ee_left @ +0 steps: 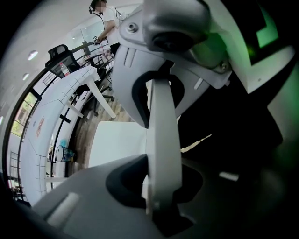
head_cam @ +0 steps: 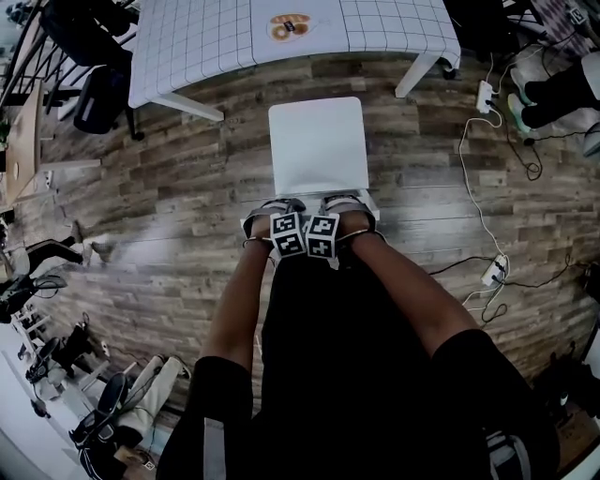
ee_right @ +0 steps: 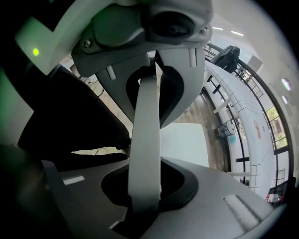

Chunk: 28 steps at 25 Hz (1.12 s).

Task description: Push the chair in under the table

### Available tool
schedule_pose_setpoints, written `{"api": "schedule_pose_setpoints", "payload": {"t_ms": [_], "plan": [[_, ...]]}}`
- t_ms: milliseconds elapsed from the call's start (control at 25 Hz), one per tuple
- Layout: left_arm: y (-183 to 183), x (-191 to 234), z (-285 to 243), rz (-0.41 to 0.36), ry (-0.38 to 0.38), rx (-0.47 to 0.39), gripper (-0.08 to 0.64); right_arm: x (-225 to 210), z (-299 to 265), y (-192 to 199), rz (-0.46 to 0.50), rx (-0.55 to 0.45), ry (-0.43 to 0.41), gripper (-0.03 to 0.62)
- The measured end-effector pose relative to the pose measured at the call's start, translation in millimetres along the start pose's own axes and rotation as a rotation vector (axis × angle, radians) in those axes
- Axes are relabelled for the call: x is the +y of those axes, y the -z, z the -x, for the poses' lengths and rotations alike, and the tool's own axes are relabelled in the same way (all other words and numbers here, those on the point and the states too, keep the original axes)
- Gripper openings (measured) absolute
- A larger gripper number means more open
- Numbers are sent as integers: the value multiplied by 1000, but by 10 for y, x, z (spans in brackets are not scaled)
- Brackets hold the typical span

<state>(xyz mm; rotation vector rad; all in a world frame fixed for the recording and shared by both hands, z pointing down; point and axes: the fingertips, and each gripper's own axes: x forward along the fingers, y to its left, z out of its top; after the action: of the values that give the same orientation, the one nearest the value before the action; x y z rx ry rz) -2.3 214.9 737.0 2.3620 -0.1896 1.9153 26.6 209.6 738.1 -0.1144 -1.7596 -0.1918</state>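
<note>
Progress check, head view, left to right.

Far left: wood floor, dark office chairs beyond it. Not involved.

Table along the top edge, gridded white cover, one leg on the near left and another on the near right. A small orange-brown item lies on it (too small to identify).

Left gripper: pointing steeply down, jaws clamped across the top of the backrest. The left gripper view shows the white panel running straight through between both jaws, no gap visible.

Chair: white seat facing the table, roughly centred between the two near legs. The front edge of the seat stands well apart from the table edge, with bare floor between them. None of the seat is under the top.

Right gripper: just beside the left one, likewise clamped on the backrest top, which fills the space between its jaws in the right gripper view.

Far right: power strips and cables on the floor, off the chair's path.

Judgement: grasp is done and the push is not yet begun. The whole travel toward the table remains.
</note>
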Motion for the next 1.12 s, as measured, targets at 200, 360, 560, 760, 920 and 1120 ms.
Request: {"api": "schedule_pose_setpoints", "payload": {"t_ms": [200,360,560,760,920,1120], "plan": [[-49,47,3,28,16,4,81,-58,16,45,4,1,1,61],[-87,216,48,36,25,-11,83,-232,68,53,7,-6,-9,67],[-106,385,96,36,36,-9,84,-398,107,51,4,-9,-24,67],[-130,667,123,29,39,-13,83,-684,127,75,-2,-3,-25,67],[-157,875,153,42,43,-8,84,-900,144,93,14,-8,-35,69],[-199,1117,143,-2,48,1,81,-1153,148,147,2,-2,-37,69]]}}
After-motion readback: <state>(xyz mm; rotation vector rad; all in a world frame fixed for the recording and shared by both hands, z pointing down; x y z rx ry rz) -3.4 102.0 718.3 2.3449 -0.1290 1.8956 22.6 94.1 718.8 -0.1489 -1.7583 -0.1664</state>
